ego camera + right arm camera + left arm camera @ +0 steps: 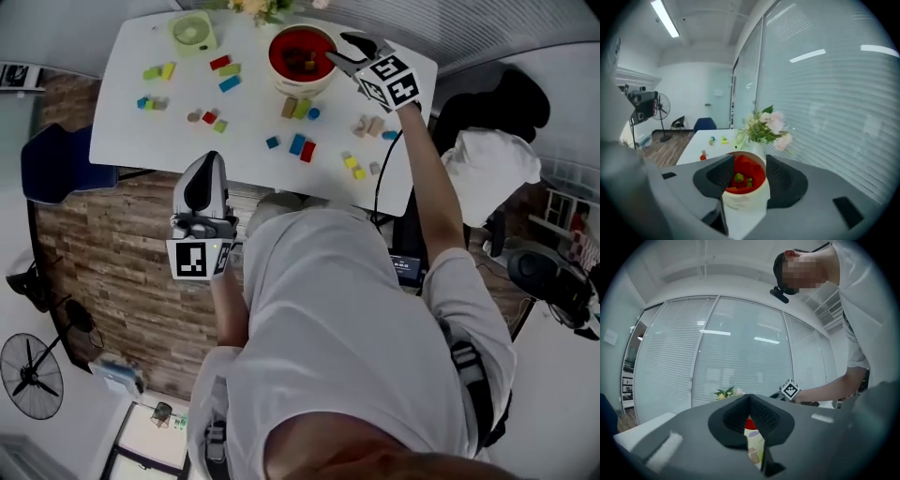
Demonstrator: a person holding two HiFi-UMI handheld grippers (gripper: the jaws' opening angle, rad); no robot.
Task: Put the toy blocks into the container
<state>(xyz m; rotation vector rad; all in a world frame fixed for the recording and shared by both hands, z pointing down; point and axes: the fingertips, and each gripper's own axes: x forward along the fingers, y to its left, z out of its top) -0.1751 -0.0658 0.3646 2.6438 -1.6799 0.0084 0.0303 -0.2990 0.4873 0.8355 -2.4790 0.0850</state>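
1. The right gripper (339, 49) hangs just over the container (275, 56) at the far side of the white table (131, 112). Its jaws stand apart with nothing between them. In its own view the gripper (750, 176) looks straight down into the red inside of the container (745, 201).
2. A few toy blocks (739, 178) already lie in the container. Many more blocks (302, 147) are scattered over the table, so I judge the task well short of done.
3. The left gripper (207, 161) waits near the person's body, off the near table edge. Its jaws are together and empty in its own view (749, 400).
4. The step in hand looks like a drop-off just finished, with the next pick to come.
5. To do it well, lift the right gripper straight up clear of the rim before swinging away, so a jaw does not knock the light container.
6. The tan blocks (368, 126) just to the container's right are the shortest reach.
7. Come down on one block with the jaws square to its flat sides, and keep them clear of its neighbour.
8. For writing, I see only black-and-white square markers on the gripper cubes. I can read no brand, label or words anywhere.
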